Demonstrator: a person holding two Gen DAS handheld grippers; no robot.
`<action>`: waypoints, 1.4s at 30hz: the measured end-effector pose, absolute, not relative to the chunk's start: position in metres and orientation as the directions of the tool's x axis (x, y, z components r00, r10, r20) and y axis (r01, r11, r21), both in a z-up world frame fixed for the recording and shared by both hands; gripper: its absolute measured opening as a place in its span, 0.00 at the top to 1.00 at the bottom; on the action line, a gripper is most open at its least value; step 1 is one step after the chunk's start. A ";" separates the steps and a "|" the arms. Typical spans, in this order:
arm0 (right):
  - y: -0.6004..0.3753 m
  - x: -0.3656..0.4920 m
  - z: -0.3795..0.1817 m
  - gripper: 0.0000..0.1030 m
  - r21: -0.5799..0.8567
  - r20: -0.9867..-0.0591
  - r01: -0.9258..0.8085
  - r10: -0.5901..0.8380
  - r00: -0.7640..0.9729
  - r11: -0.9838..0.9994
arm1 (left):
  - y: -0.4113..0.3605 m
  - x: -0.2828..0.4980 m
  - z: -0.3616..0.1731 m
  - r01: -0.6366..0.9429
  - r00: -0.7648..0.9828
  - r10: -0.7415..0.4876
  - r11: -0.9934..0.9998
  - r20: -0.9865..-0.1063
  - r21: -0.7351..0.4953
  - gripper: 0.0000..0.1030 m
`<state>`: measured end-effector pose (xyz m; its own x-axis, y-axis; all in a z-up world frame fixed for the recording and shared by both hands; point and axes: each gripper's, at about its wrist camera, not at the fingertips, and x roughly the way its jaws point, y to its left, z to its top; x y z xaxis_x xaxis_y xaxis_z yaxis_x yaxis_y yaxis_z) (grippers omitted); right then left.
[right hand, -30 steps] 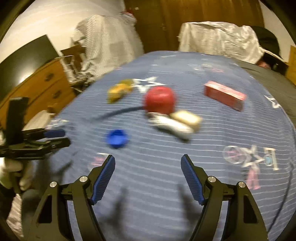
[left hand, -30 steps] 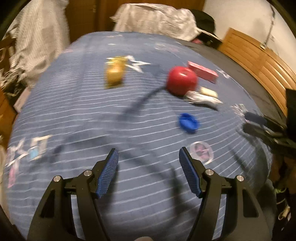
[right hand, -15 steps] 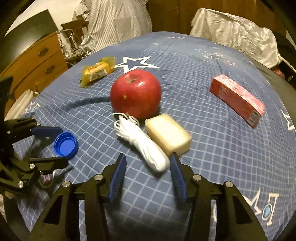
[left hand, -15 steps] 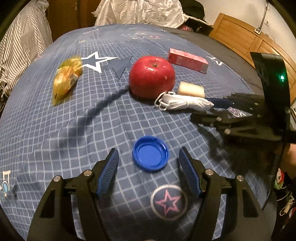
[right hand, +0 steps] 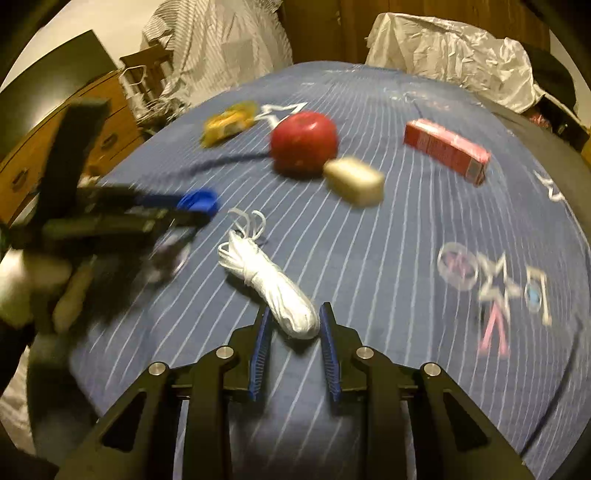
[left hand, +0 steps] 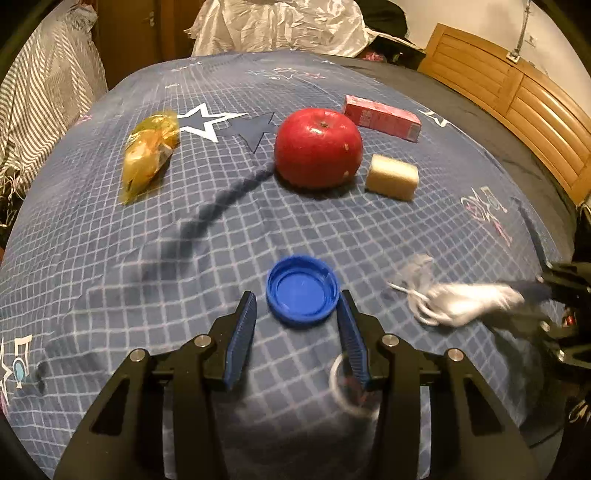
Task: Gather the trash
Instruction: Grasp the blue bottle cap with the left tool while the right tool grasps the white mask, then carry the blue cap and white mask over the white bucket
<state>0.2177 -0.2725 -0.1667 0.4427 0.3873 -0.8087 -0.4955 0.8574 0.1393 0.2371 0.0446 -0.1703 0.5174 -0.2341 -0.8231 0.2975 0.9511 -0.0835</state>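
Note:
A blue bottle cap [left hand: 302, 291] lies on the blue bedspread between the tips of my left gripper [left hand: 297, 308], whose jaws stand close on either side of it; the right finger touches its rim. My right gripper [right hand: 293, 319] is shut on a white rolled plastic bag [right hand: 269, 282] and holds it above the bed; the bag also shows blurred in the left wrist view [left hand: 461, 301]. A yellow wrapper [left hand: 149, 155] lies at the far left. The cap also shows in the right wrist view [right hand: 199, 201].
A red apple [left hand: 318, 147], a beige sponge block [left hand: 392, 177] and a pink carton [left hand: 382, 117] lie further back on the bed. A wooden headboard [left hand: 517, 96] is at the right, a dresser [right hand: 55, 147] at the left, crumpled white sheeting [left hand: 280, 26] behind.
My right gripper closed on the white bag and pulled it away from the apple and sponge, toward me. My left gripper narrowed around the blue cap.

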 end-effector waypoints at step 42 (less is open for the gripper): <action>-0.289 0.191 -0.107 0.75 0.127 -0.587 -0.382 0.380 0.715 0.915 | 0.035 0.179 -0.118 0.137 0.737 -0.114 0.990 -0.666 -0.018 0.63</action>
